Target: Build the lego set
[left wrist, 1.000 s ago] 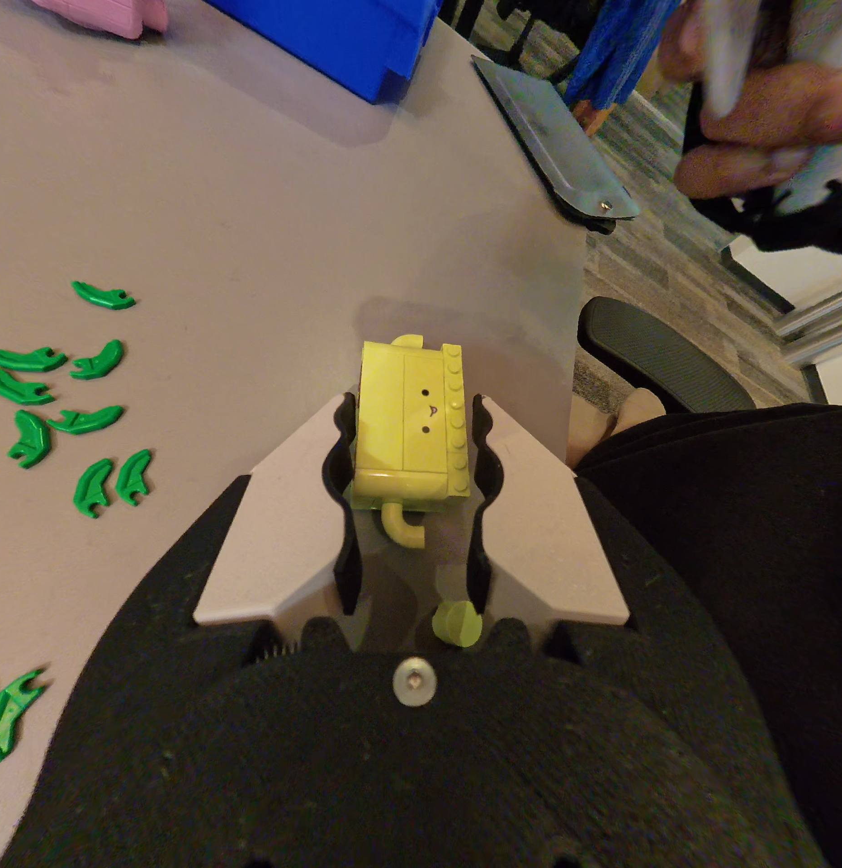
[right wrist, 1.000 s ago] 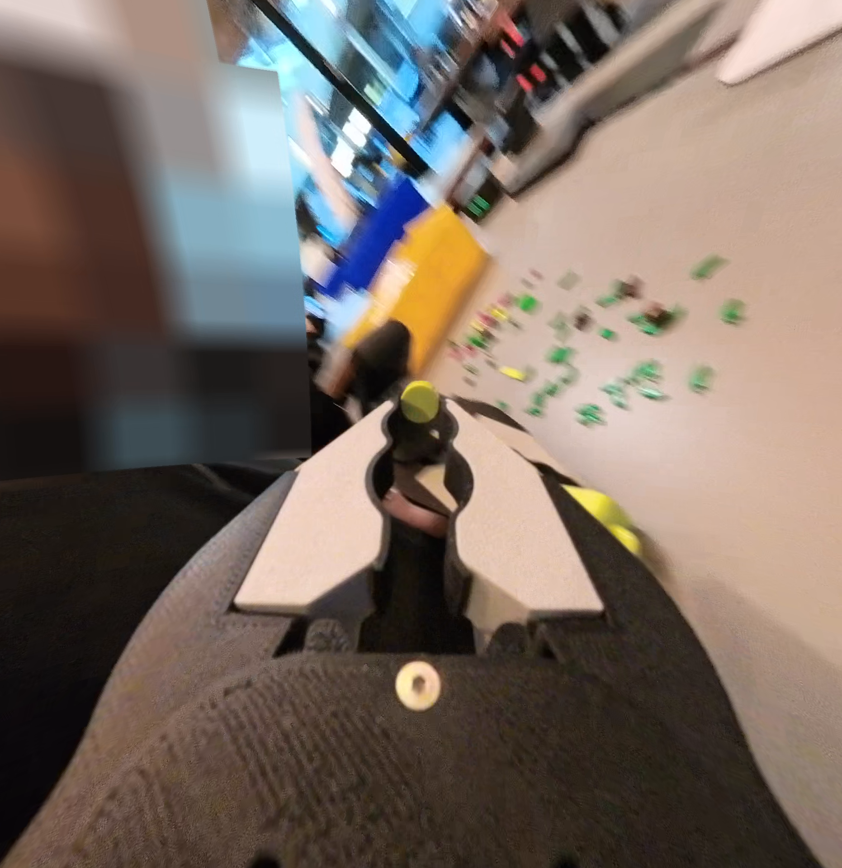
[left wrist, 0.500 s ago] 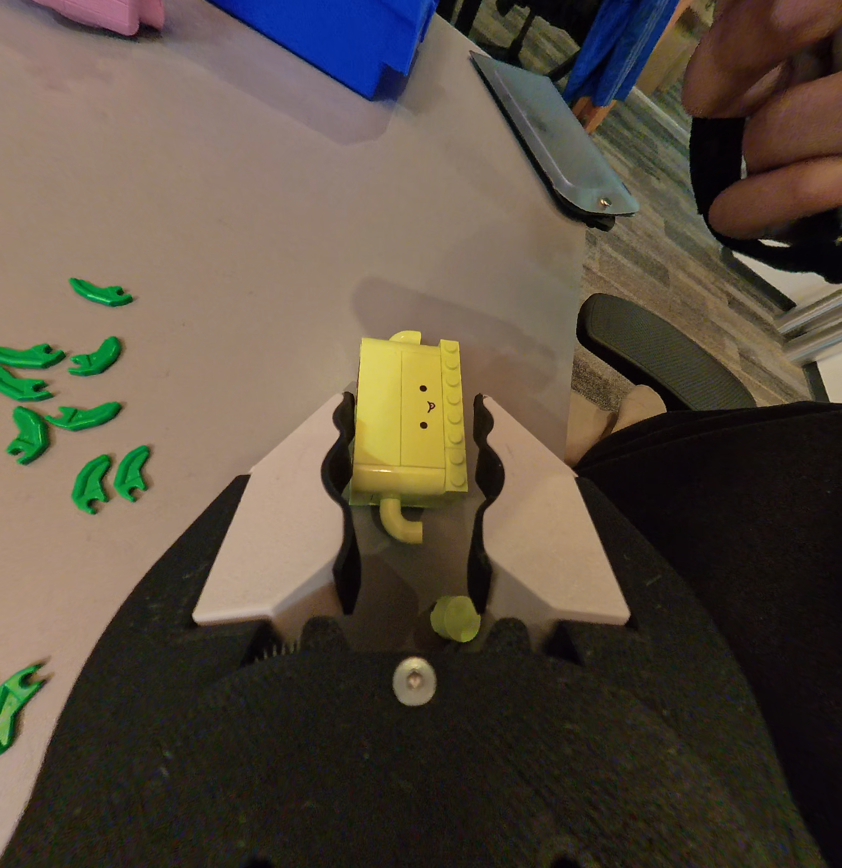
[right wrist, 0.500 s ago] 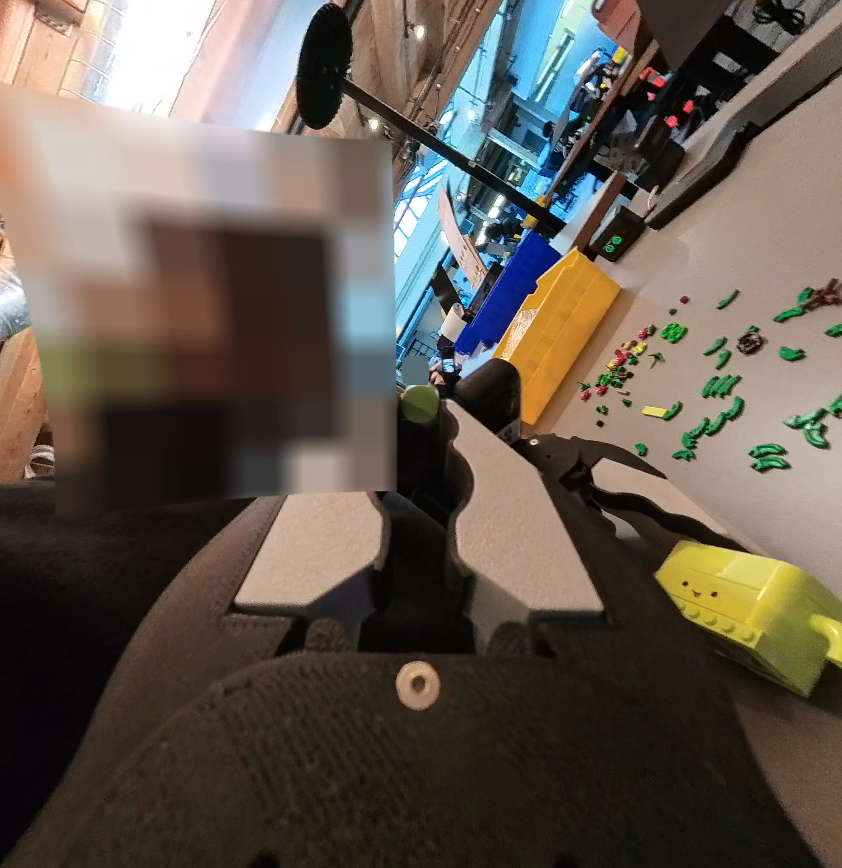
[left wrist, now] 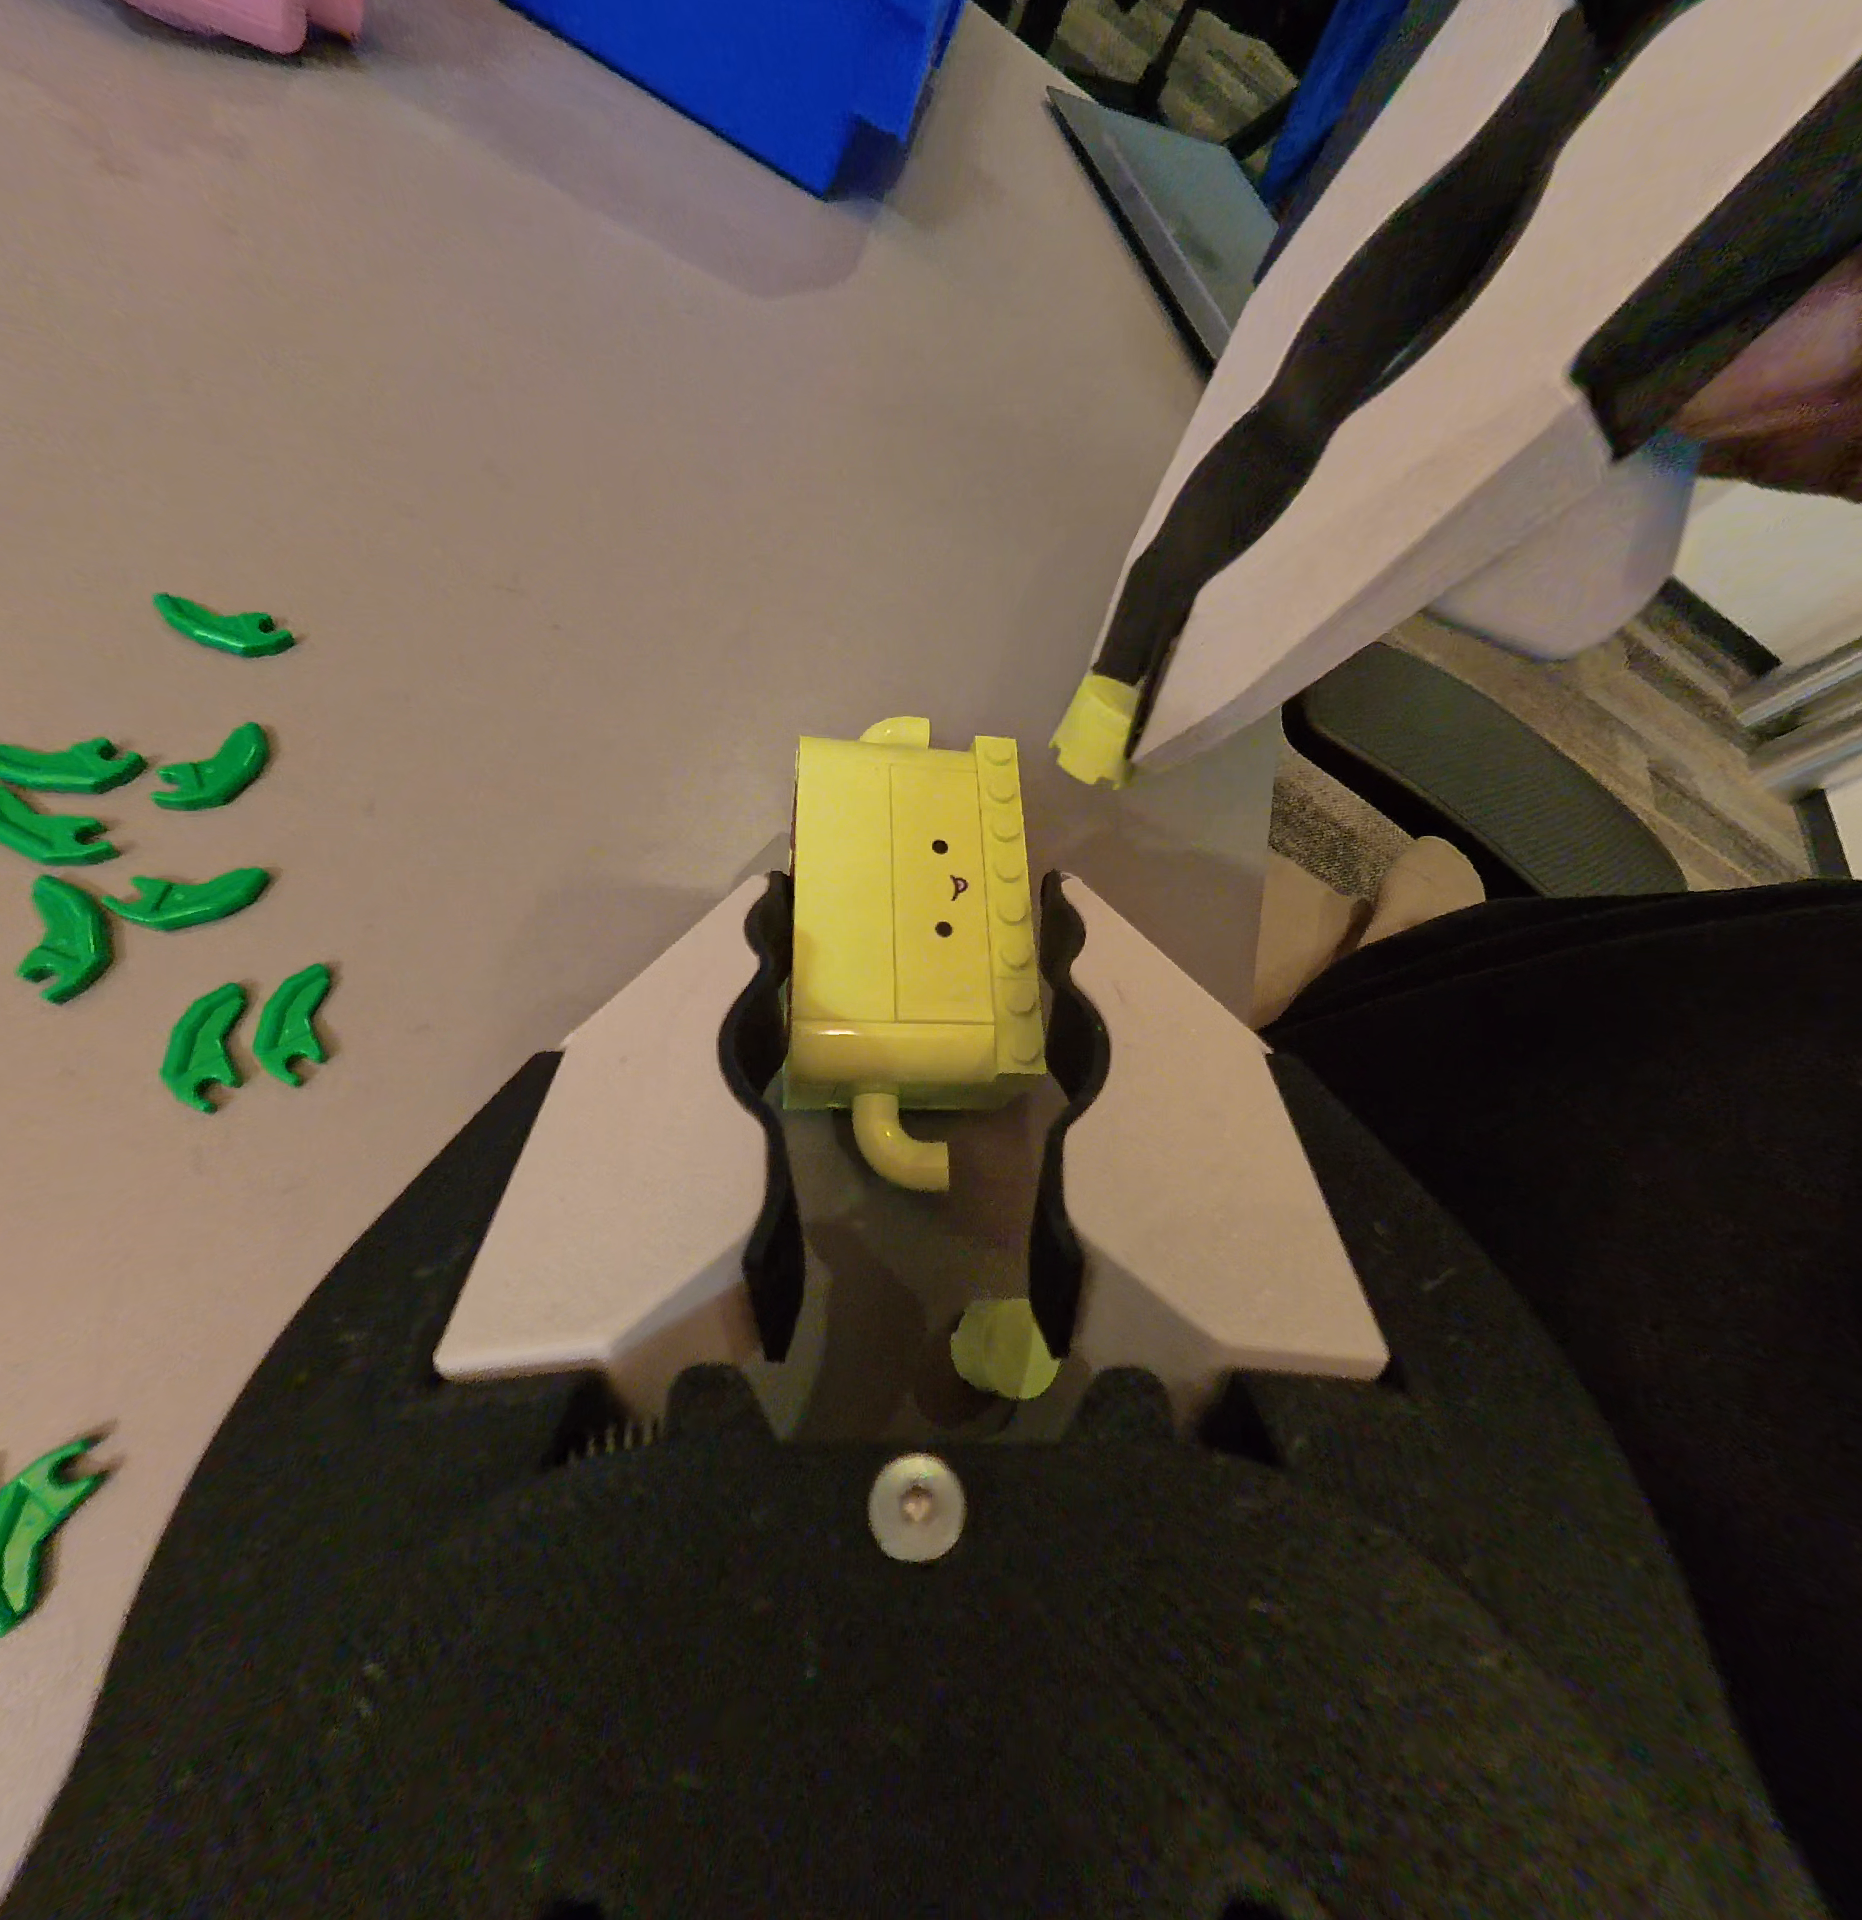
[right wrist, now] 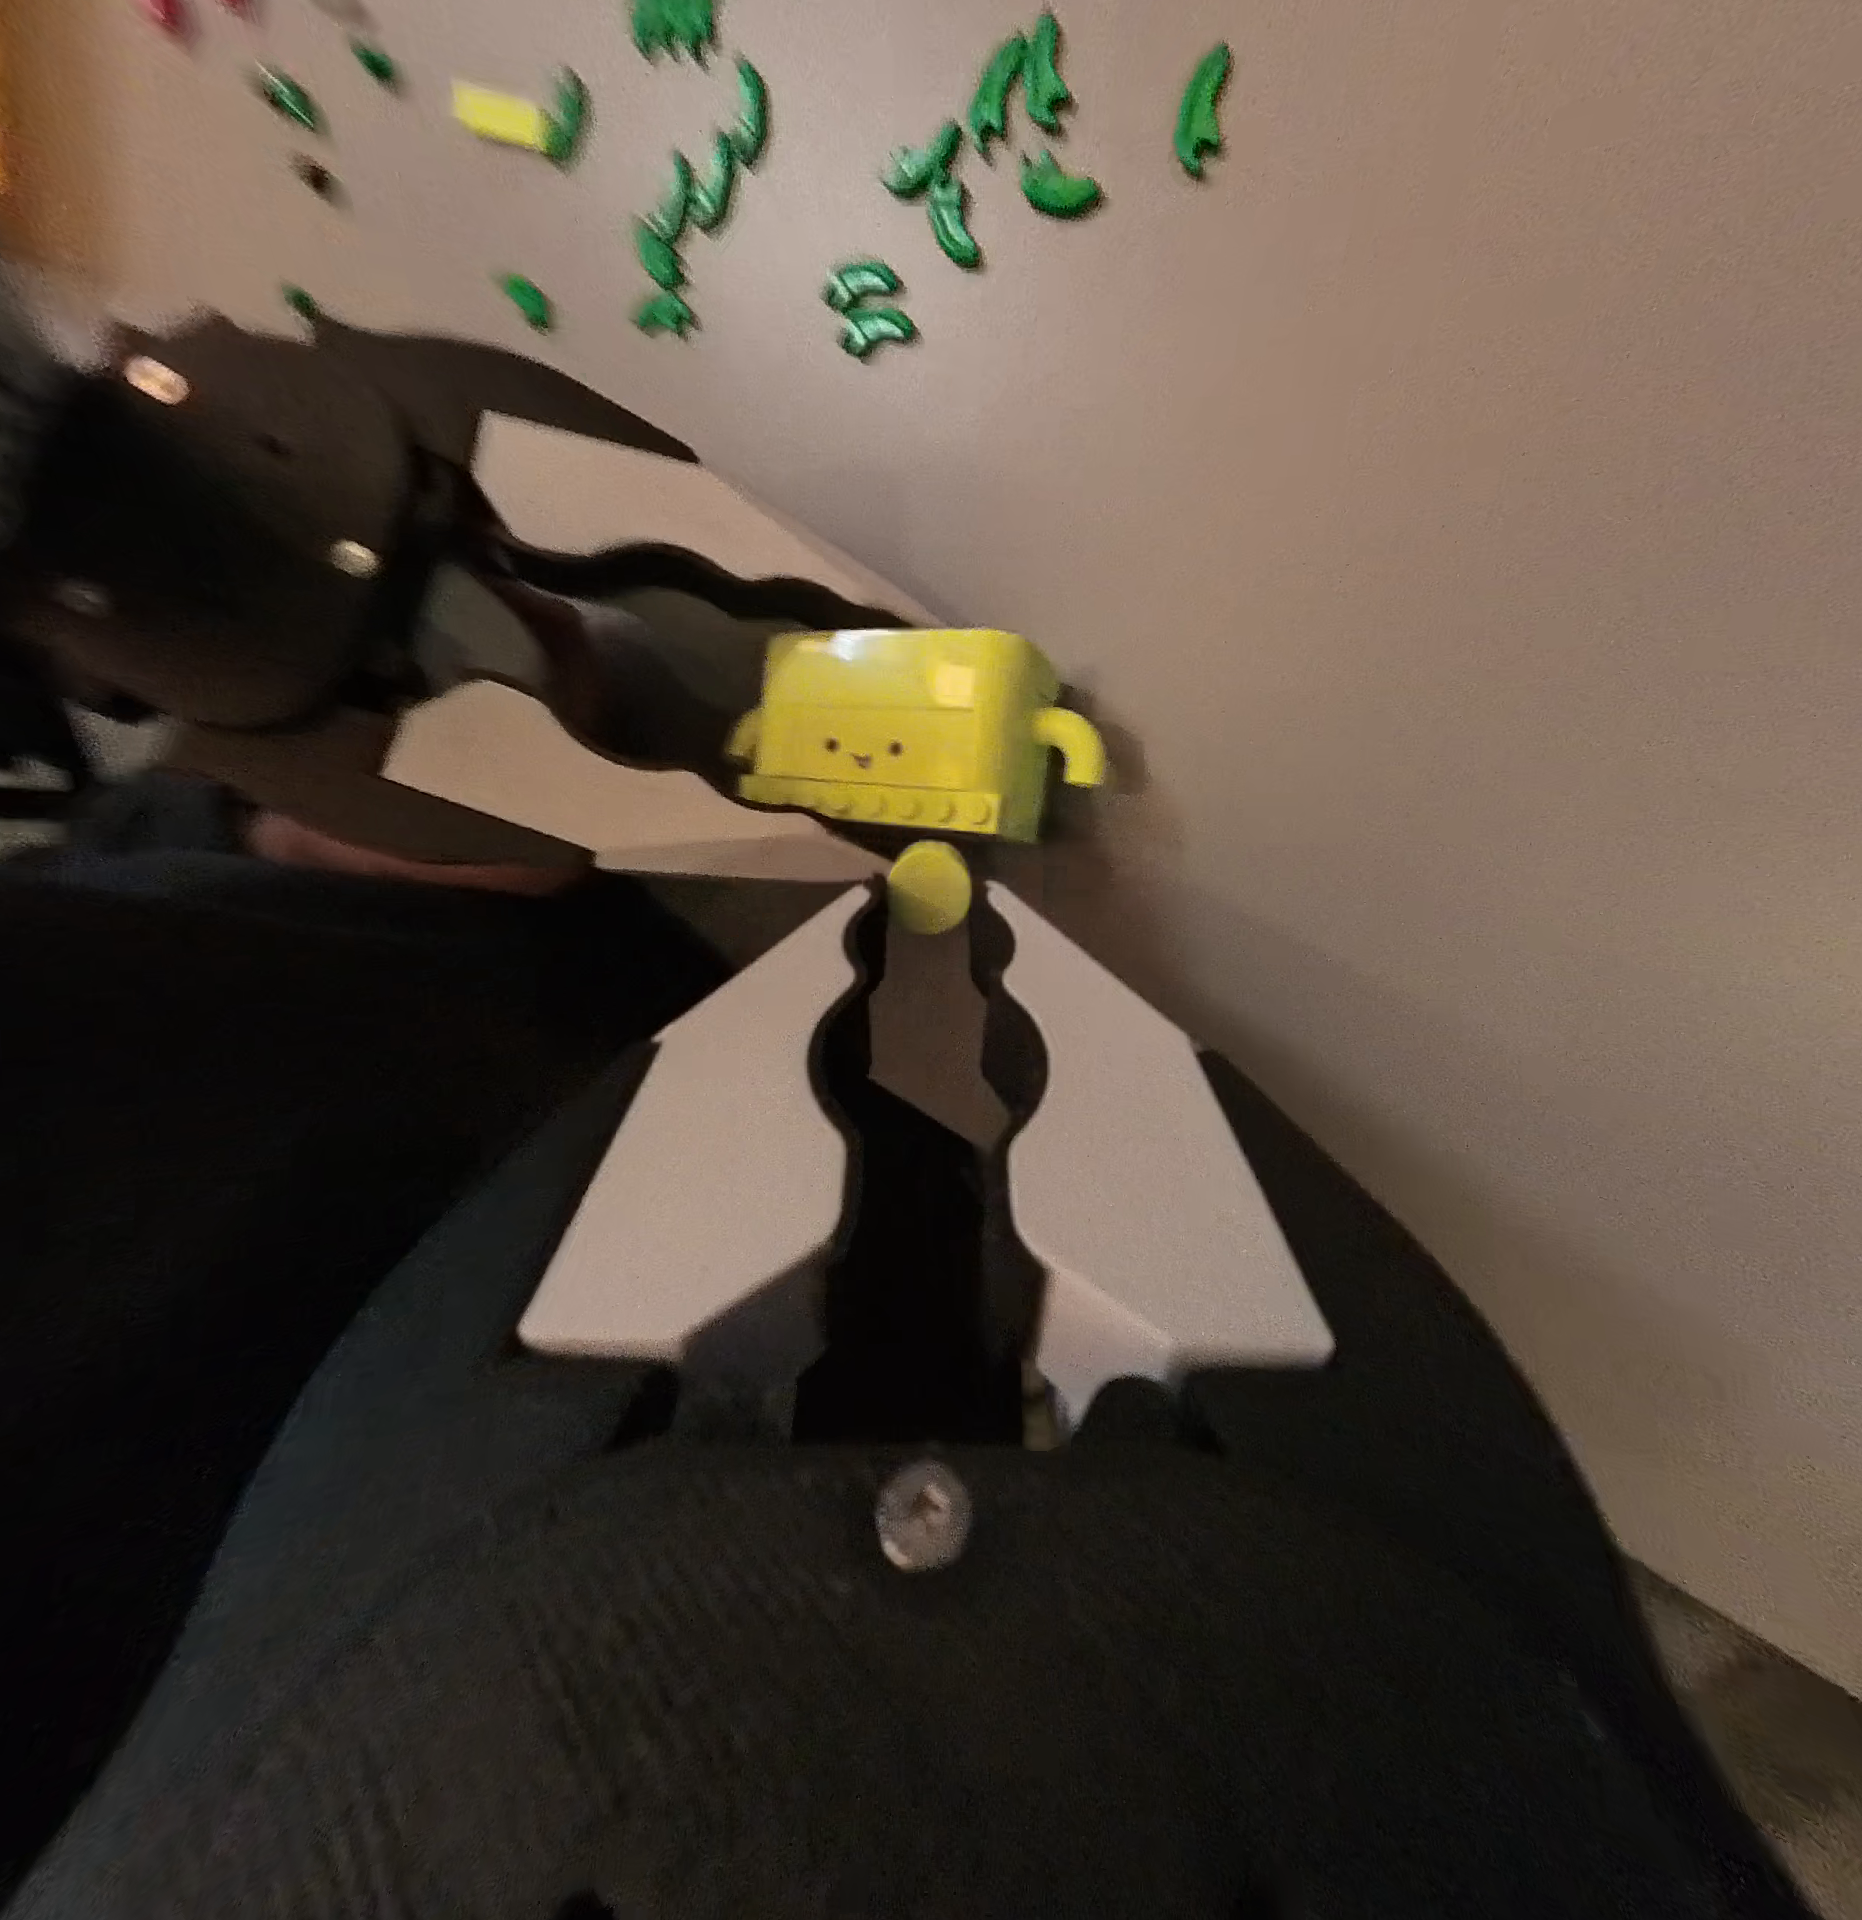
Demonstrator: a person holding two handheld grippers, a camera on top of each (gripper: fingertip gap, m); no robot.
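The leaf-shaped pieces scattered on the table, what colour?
Bright green leaf-shaped pieces; the left wrist view shows them sharpest.

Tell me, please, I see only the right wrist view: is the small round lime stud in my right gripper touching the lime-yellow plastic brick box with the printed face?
Observer: Not yet. In the left wrist view the small round lime stud hangs apart from the lime-yellow brick box, beside its far studded corner.
Operator: Is anything else near the left gripper?
Observer: Yes, a second round lime piece sits between its fingers, behind the box.
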